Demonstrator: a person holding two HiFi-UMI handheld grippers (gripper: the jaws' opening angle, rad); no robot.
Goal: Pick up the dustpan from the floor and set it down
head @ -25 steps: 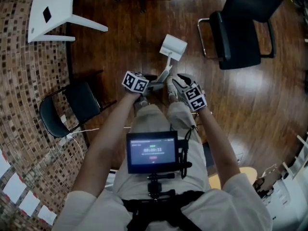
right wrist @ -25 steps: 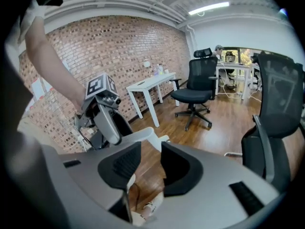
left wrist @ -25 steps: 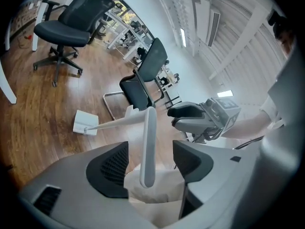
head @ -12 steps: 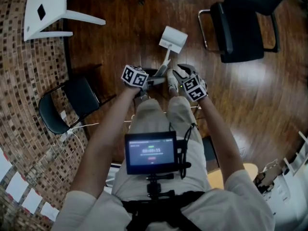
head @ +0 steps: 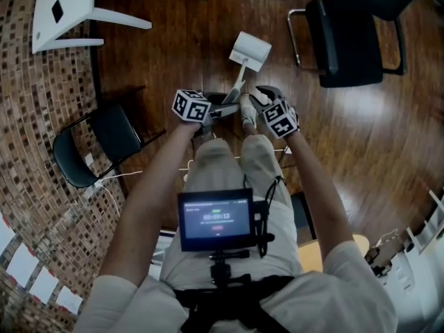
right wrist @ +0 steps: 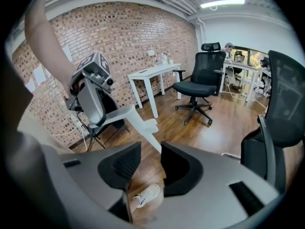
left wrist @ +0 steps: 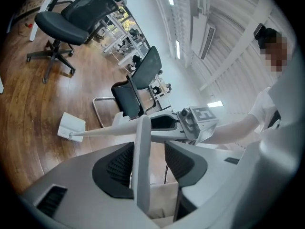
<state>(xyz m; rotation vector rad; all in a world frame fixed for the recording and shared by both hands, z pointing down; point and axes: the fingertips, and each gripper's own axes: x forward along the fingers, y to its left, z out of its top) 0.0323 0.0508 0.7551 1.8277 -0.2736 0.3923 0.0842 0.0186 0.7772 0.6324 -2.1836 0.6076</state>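
Dustpan (head: 250, 49): white, with a small boxy pan and a long pale handle (head: 238, 89). In the head view the pan is sitting upper centre on the dark wooden floor (head: 208, 33), and the handle is slanting down the frame toward the person's knees. In the left gripper view the pan (left wrist: 71, 126) is showing at middle left and appears to be resting on the boards. Bare floor is lying all round the pan. A black office chair (head: 350, 40) is standing at upper right, well apart. A black folding chair (head: 104, 144) is standing at middle left beside the brick wall (head: 35, 116), and a white tabletop (head: 66, 5) is showing at upper left. Both bare forearms are reaching up from the lower frame and converging above the knees. The left tool (head: 229, 108) is pointing toward frame right and tilting slightly down. Its jaws have just been closing with the handle's upper end (left wrist: 142, 166) standing between them. The handle is lying against one pad, and a gap is showing at the other. The right tool (head: 253, 101) is angling steeply down just right of the handle. Its jaws are standing spread, with only floor and a shoe (right wrist: 145, 194) showing through the gap.
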